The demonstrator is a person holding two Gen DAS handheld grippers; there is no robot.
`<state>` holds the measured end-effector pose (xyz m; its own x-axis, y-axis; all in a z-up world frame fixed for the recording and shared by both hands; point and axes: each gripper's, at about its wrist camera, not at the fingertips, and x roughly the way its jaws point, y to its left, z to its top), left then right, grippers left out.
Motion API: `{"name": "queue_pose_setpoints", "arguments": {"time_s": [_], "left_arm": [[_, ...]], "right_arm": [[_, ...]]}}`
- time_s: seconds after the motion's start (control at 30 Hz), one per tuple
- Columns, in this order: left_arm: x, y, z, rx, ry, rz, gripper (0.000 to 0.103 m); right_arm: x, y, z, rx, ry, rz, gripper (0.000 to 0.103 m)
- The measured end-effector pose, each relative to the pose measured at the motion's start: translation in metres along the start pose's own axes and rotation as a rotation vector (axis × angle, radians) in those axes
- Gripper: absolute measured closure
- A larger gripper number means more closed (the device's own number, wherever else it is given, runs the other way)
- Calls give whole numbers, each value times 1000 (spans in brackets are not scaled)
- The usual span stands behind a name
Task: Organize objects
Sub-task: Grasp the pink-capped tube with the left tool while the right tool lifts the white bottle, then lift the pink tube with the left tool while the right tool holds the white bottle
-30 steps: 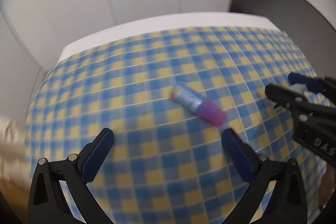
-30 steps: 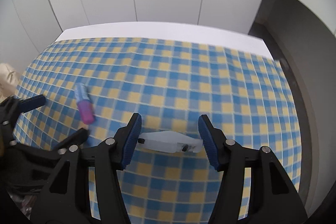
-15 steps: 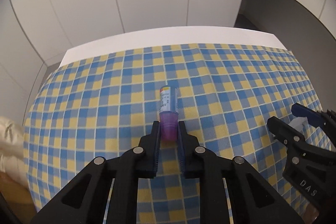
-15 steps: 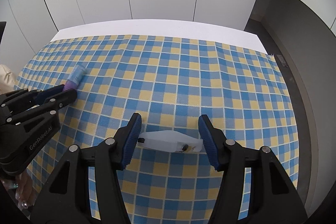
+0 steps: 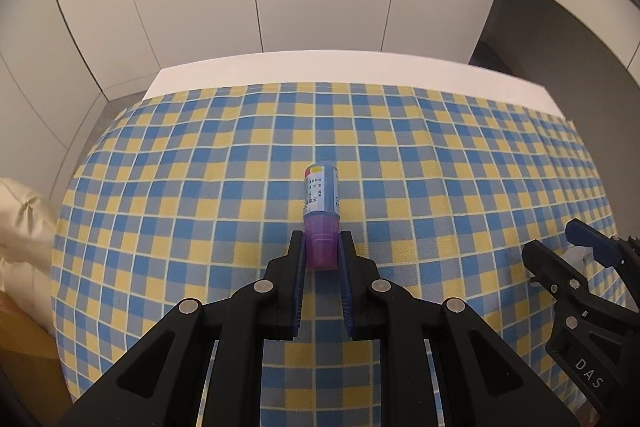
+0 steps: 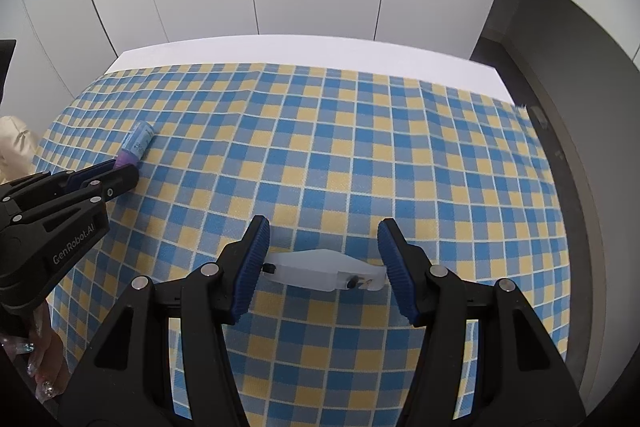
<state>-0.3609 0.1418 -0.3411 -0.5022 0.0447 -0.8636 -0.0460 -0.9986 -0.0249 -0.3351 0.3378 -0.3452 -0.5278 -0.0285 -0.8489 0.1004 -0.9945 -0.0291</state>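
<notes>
Left wrist view, left tool (image 5: 321, 247) clamped on cylindrical tube's purple cap (image 5: 320, 247), checkered woven cloth (image 5: 440, 167).

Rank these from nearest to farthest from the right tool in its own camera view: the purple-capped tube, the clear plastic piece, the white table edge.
1. Clear plastic piece, between the right tool's fingers.
2. Purple-capped tube, far left, held by the left tool.
3. White table edge, beyond the checked cloth.
</notes>
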Motion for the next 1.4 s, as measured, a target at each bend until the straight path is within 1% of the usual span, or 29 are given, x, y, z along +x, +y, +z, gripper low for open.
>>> {"name": "queue_pose_setpoints", "arguments": {"time_s": [0.23,0.33,0.4,0.53,0.6,0.83,0.9,0.93,0.97,1.03,1.07,1.2,1.4], "left_arm": [[-3,30,-2,-63,13,17,88],[-9,38,-3,-61,3,42,88],[-16,38,-3,-47,-6,63,88],[-30,30,1,-15,-21,71,88],[-38,27,3,-1,-30,82,98],[-72,17,14,-2,-59,70,97],[-78,14,14,-2,-54,60,93],[-79,14,14,-1,-49,59,80],[-78,14,13,-3,-43,63,56],[-75,20,9,-17,-40,72,32],[-72,24,7,-27,-36,73,34],[-54,39,0,-69,12,74,33],[-20,55,-6,-124,50,7,33]], "right_arm": [[-17,20,3,-41,-26,0,44],[-23,25,4,-50,-33,-10,44],[-26,27,6,-50,-35,-15,44],[-34,27,11,-44,-38,-25,44],[-42,26,15,-37,-42,-32,44],[-77,19,27,-9,-71,-36,44],[-82,19,26,-11,-74,-38,44],[-83,18,24,-9,-72,-34,44],[-83,18,23,-8,-69,-31,44],[-79,16,17,-3,-54,-30,44],[-77,15,15,0,-46,-29,44],[-60,8,7,24,-17,-12,44],[-30,8,1,27,22,5,44]]}}
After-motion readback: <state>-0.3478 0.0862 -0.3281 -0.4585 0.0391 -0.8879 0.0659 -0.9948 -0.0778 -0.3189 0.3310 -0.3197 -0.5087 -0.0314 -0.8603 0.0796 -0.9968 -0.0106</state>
